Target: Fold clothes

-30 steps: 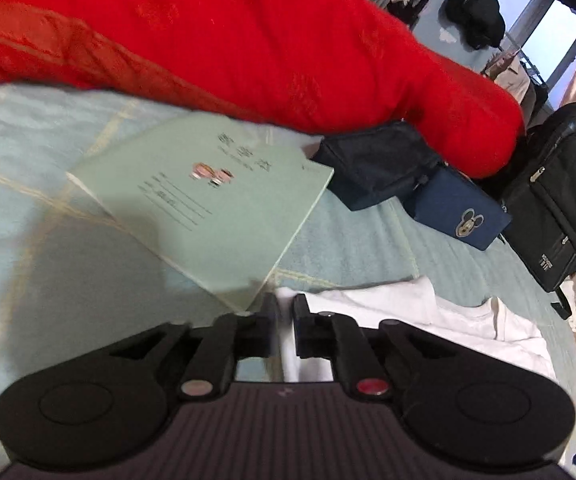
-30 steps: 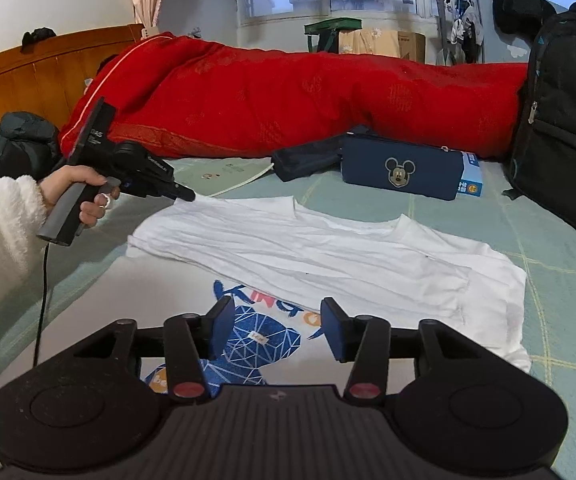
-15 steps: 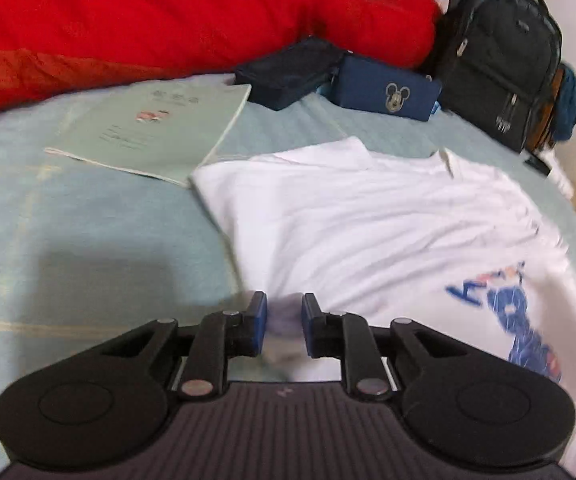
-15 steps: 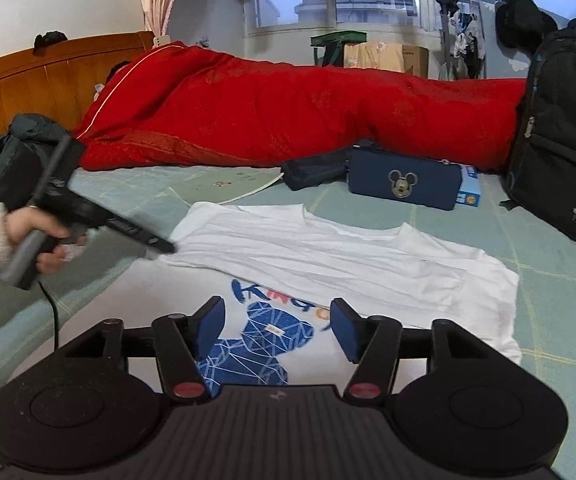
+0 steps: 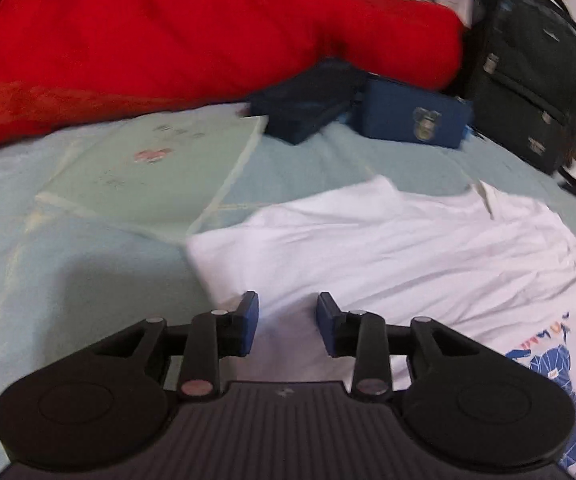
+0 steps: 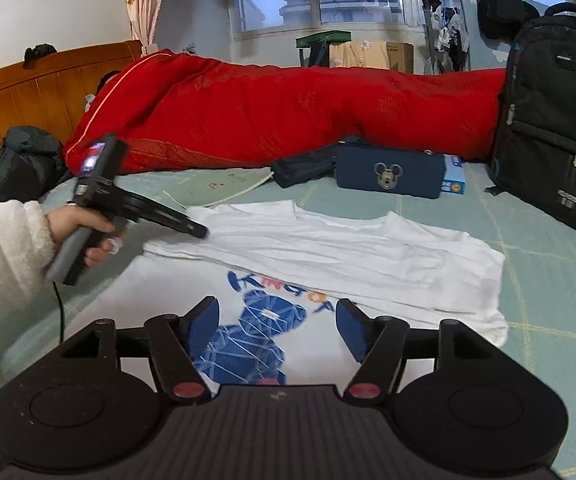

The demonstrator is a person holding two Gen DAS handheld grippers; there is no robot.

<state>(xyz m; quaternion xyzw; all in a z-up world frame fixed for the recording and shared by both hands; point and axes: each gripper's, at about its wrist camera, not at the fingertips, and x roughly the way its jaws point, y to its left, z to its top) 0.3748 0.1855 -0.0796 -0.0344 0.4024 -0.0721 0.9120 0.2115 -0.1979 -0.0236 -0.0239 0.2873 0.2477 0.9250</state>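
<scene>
A white T-shirt (image 6: pixel 328 252) with a blue geometric bear print lies on the pale green bed (image 6: pixel 540 280), its upper part folded down in a wrinkled band above the print. The left hand-held gripper (image 5: pixel 287 322) hovers over its left edge, jaws opening, gripping nothing. The right hand-held gripper (image 6: pixel 276 320) hangs over the print, jaws opening wide and empty.

Blue "KING" lettering on white T-shirt (image 6: pixel 328 248)
</scene>
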